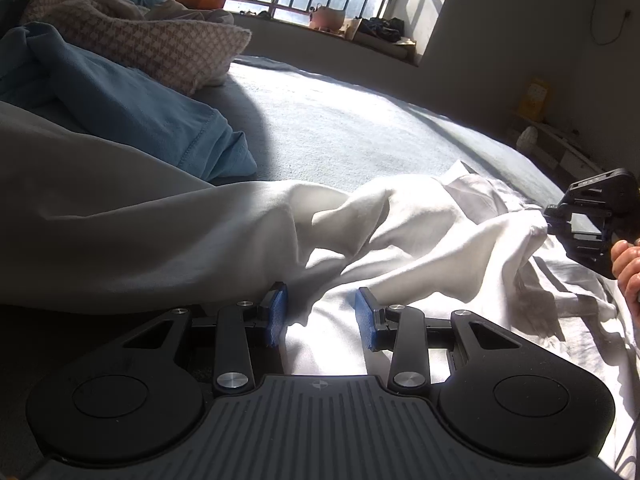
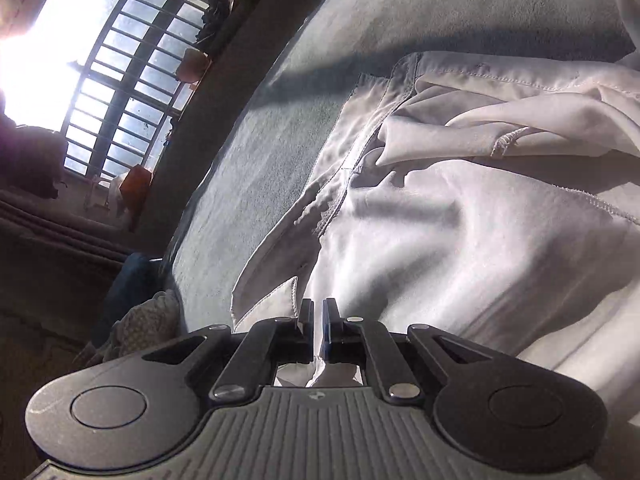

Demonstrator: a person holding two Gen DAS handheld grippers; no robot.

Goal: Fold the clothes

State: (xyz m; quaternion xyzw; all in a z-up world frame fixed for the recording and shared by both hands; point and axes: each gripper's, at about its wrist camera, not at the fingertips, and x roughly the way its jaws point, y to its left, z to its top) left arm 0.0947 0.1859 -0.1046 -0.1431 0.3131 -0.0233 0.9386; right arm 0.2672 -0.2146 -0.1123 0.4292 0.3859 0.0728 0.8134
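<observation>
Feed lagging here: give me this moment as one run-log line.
left gripper: open, over white garment | right gripper: shut on white garment | garment crumpled on bed

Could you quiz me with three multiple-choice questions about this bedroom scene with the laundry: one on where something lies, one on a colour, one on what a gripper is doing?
1. Where does the crumpled white cotton garment lie?
A. on the grey bed sheet
B. on the windowsill
C. on the floor

2. What colour are the left gripper finger pads?
A. red
B. blue
C. yellow

3. How does the right gripper stand?
A. wide open
B. shut on a fold of white cloth
C. holding a hanger

Answers: 1 A, the garment spreads across the sheet; 2 B, both pads show blue; 3 B, its jaws pinch cloth.
</observation>
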